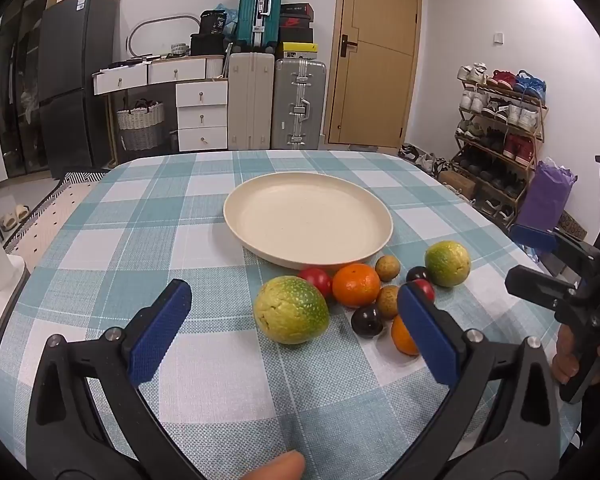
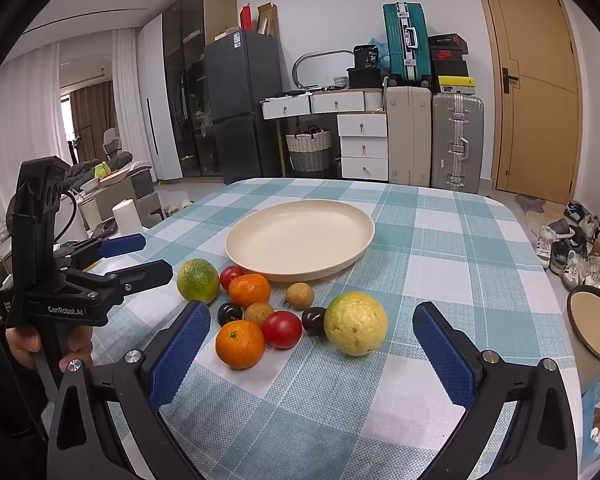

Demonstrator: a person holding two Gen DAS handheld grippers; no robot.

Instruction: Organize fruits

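Cream plate [image 2: 300, 240] is sitting mid-table on the teal checked cloth [image 2: 440, 248], w/ nothing on it, and all the fruit is lying in a cluster just beside its near rim: green-yellow guava [image 2: 198, 281] at the left end, paler guava [image 2: 356, 323] at the right end, btwn them 2 oranges [image 2: 240, 343] [image 2: 249, 289], 2 red tomatoes [image 2: 282, 329] [image 2: 231, 276], 2 dark plums [image 2: 314, 320] [image 2: 229, 314] and 2 brown longans [image 2: 300, 295] [image 2: 259, 313]. Left gripper [image 1: 294, 328] is hovering w/ jaws wide apart, near the plate's front edge, the green guava [image 1: 291, 310] lying btwn its blue pads but untouched. Right gripper [image 2: 312, 354] is hanging likewise spread wide, holding nothing, on the near side of the fruit from the plate
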